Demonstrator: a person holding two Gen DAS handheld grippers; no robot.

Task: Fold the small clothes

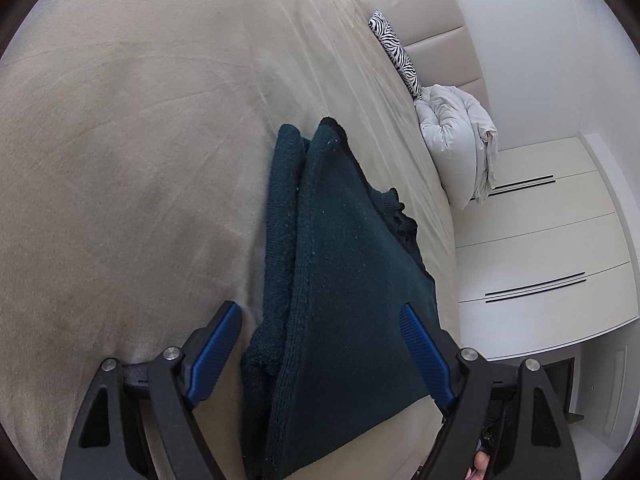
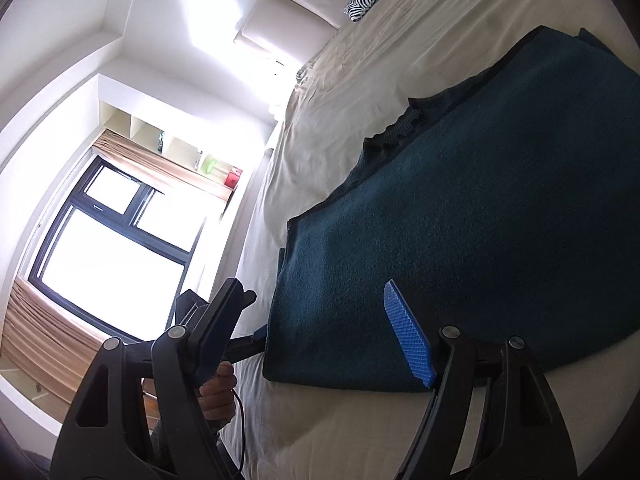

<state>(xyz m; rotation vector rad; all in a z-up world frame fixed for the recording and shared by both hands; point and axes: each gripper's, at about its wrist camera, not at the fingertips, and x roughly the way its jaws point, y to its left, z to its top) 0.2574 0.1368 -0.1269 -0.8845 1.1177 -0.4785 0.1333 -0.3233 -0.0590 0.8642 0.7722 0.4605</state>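
A dark teal knit garment [image 1: 344, 264] lies folded on the beige bed cover [image 1: 128, 152], with a thick folded edge along its left side. My left gripper [image 1: 324, 352] is open and low over the garment's near end. Its left pad [image 1: 218, 346] is over the bed cover just off the cloth edge, and its right pad [image 1: 426, 358] is over the knit. In the right wrist view the garment [image 2: 480, 220] spreads flat. My right gripper [image 2: 316, 332] is open at its near corner, one blue pad [image 2: 408, 336] above the cloth, the other finger off the bed's side.
A zebra-print pillow [image 1: 394, 48] and a bundled pale grey duvet [image 1: 456, 140] lie by the padded headboard. White drawers [image 1: 540, 240] stand beside the bed. A bright window [image 2: 112, 240] and a hand [image 2: 216, 388] show past the bed's edge.
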